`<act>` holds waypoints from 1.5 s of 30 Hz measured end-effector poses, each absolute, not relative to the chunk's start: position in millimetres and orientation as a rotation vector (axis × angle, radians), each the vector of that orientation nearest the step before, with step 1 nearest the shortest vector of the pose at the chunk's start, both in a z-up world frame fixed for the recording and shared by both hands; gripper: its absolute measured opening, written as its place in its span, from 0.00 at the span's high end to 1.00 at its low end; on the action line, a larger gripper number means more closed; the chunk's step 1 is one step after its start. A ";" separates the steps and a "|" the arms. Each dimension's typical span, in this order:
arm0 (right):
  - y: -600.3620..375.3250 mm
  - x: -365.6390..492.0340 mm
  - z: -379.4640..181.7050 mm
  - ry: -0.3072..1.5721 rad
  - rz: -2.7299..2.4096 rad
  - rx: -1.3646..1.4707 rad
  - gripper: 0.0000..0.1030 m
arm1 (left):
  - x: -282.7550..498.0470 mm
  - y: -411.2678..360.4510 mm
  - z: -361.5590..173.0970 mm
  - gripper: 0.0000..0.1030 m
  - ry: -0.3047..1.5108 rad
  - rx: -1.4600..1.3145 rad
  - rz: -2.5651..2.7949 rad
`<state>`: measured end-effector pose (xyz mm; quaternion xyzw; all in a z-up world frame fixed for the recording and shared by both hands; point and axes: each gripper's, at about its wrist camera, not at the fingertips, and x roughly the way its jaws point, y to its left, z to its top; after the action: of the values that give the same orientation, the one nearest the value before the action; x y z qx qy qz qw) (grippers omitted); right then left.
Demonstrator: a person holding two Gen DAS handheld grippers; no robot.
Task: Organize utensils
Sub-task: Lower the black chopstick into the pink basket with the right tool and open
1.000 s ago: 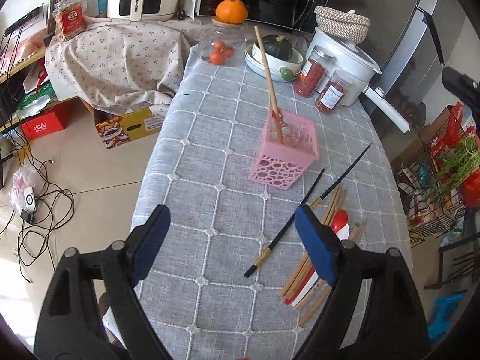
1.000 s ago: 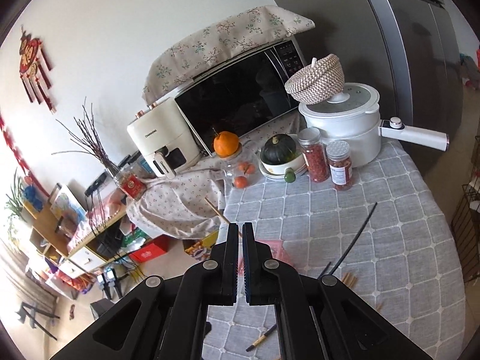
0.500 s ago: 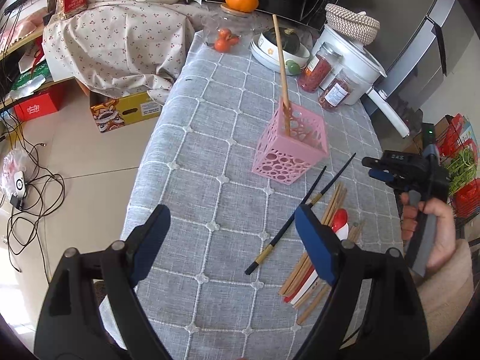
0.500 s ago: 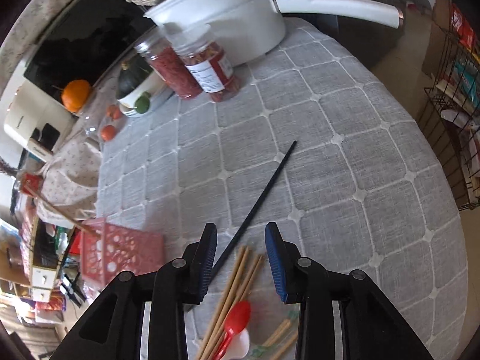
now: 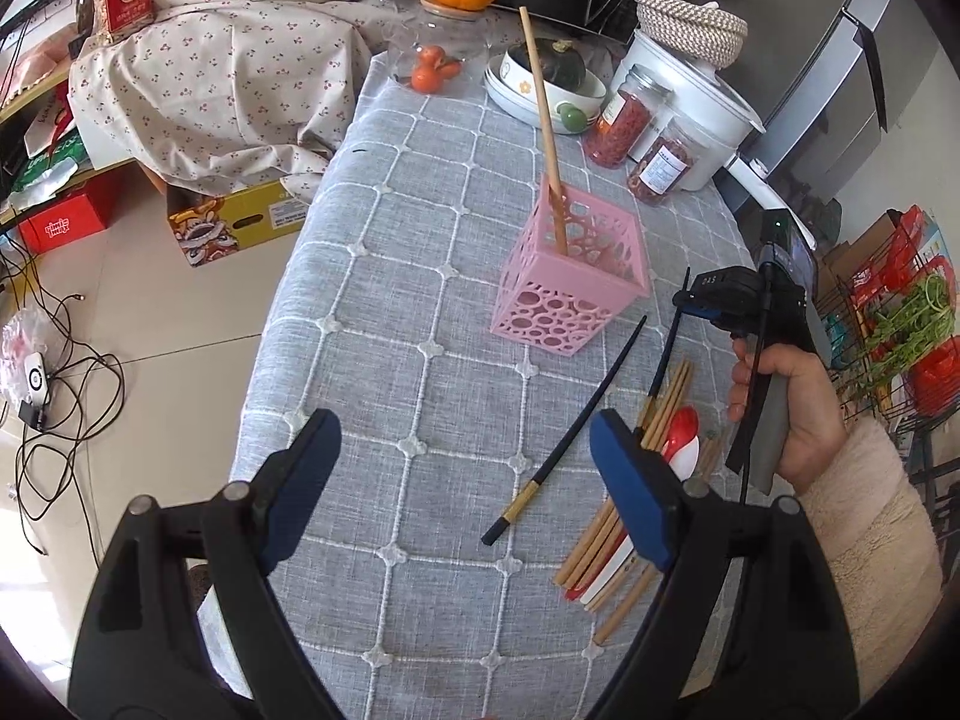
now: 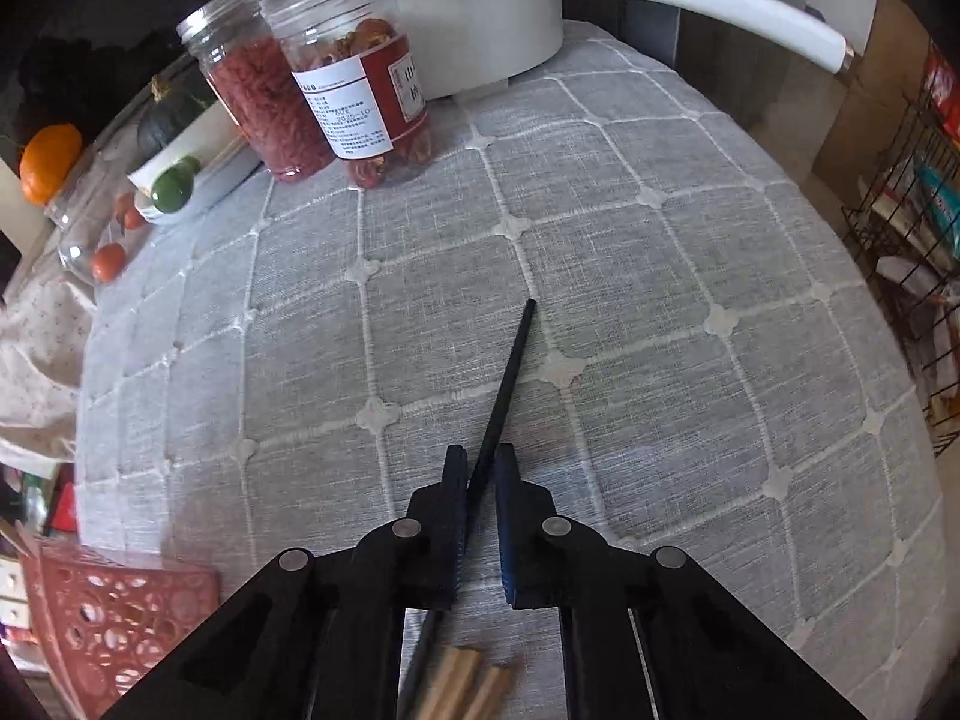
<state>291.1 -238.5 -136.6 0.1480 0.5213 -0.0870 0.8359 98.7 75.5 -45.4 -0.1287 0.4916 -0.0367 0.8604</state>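
Observation:
A pink perforated holder (image 5: 573, 285) stands mid-table with one wooden chopstick (image 5: 543, 120) upright in it; its corner shows in the right wrist view (image 6: 114, 618). A black chopstick (image 5: 564, 441) lies beside a pile of wooden chopsticks and a red-and-white spoon (image 5: 681, 441). My left gripper (image 5: 462, 492) is open and empty above the near table. My right gripper (image 6: 480, 474) is low over the table, its jaws narrowly apart around a second black chopstick (image 6: 507, 378), which still lies on the cloth; it also shows in the left wrist view (image 5: 696, 300).
Two red-filled jars (image 6: 354, 96), a white pot (image 6: 432, 6) with a long handle, a bowl with a squash (image 5: 546, 87) and a glass jar of small oranges (image 5: 435, 63) stand at the back. A wire rack (image 6: 912, 276) is beyond the right edge.
My right gripper has dropped to the table and narrowed its jaws around the black chopstick. The left gripper has drifted slightly closer and stays open.

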 end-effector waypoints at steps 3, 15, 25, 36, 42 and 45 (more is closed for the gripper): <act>-242.9 277.1 -119.8 1.046 -0.134 0.388 0.94 | 97.2 75.8 -42.3 0.17 1.015 -0.265 -0.076; -198.2 188.4 31.2 0.659 0.110 0.311 0.95 | 95.2 79.2 -38.4 0.17 0.981 -0.288 -0.065; -170.0 162.7 102.9 0.495 0.211 0.297 0.95 | 94.9 83.4 -37.9 0.17 0.978 -0.306 -0.060; -133.3 187.3 59.8 0.647 0.277 0.257 0.95 | 95.9 82.3 -37.6 0.17 0.978 -0.302 -0.069; -131.7 208.2 30.2 0.758 0.269 0.281 0.95 | 98.5 73.4 -39.3 0.17 0.986 -0.280 -0.087; -134.3 213.0 25.0 0.781 0.274 0.298 0.93 | 98.8 70.0 -40.8 0.17 0.995 -0.275 -0.098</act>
<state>213.0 -134.3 25.0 0.1441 0.3782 0.1324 0.9048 98.8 70.0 -40.8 -0.1312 0.4756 -0.0466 0.8686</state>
